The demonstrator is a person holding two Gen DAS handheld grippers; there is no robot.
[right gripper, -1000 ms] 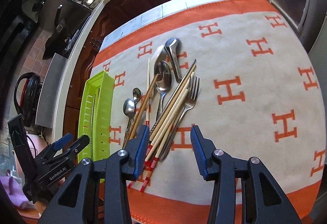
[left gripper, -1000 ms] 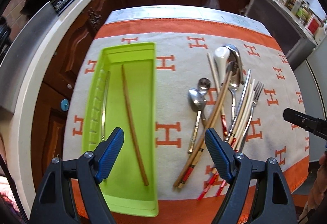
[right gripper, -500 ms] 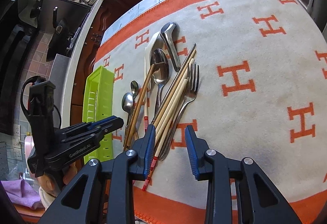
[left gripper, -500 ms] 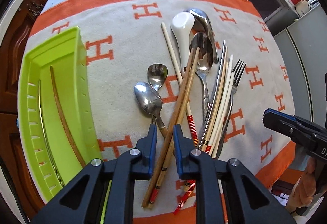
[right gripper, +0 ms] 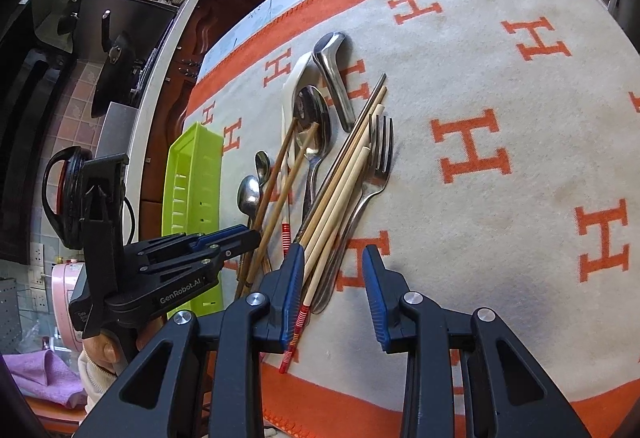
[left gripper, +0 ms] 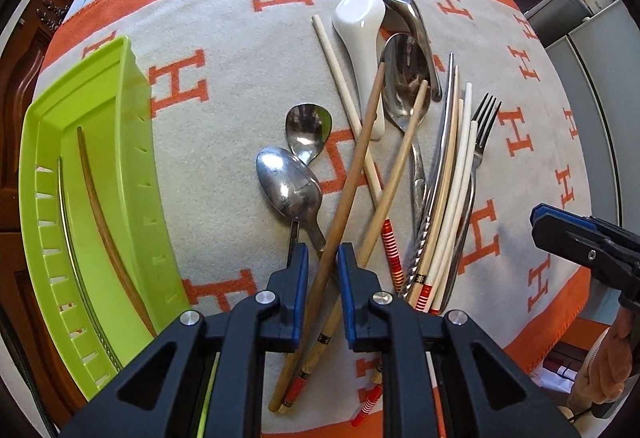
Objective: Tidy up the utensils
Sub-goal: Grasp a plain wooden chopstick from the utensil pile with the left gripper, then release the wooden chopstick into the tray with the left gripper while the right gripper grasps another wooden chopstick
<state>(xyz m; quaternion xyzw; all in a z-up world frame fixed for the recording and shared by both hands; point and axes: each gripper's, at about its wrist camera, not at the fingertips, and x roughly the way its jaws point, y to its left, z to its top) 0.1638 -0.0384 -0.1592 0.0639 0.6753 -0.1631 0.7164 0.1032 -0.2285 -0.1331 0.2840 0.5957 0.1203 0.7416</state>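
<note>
Nearest the lens in the left wrist view, the left gripper (left gripper: 322,258) points down at the pile, its fingers (left gripper: 299,278) having just closed on a brown wooden chopstick (left gripper: 352,174), whose shaft runs between the pads; gripping low on the shaft, near its butt end, probably lets it be drawn clear of the crossed pile. In the right wrist view, the right gripper (right gripper: 332,270) has its fingers (right gripper: 291,278) part-way apart, bracketing the lower ends of a bundle of pale chopsticks (right gripper: 340,194) and a fork (right gripper: 378,158) without visibly pressing on them. Beyond lie two small spoons (left gripper: 290,190), a large spoon (left gripper: 404,74), a white ceramic spoon (left gripper: 360,22) and a steel soup spoon (left gripper: 404,14). The green tray (left gripper: 132,110), on the left of the desk, already holds one brown chopstick (left gripper: 108,234), so the gripped one is probably its mate. The blanket (left gripper: 224,78) bears repeated orange "H" motifs; the left gripper's body reads "GenRobot.AI".
</note>
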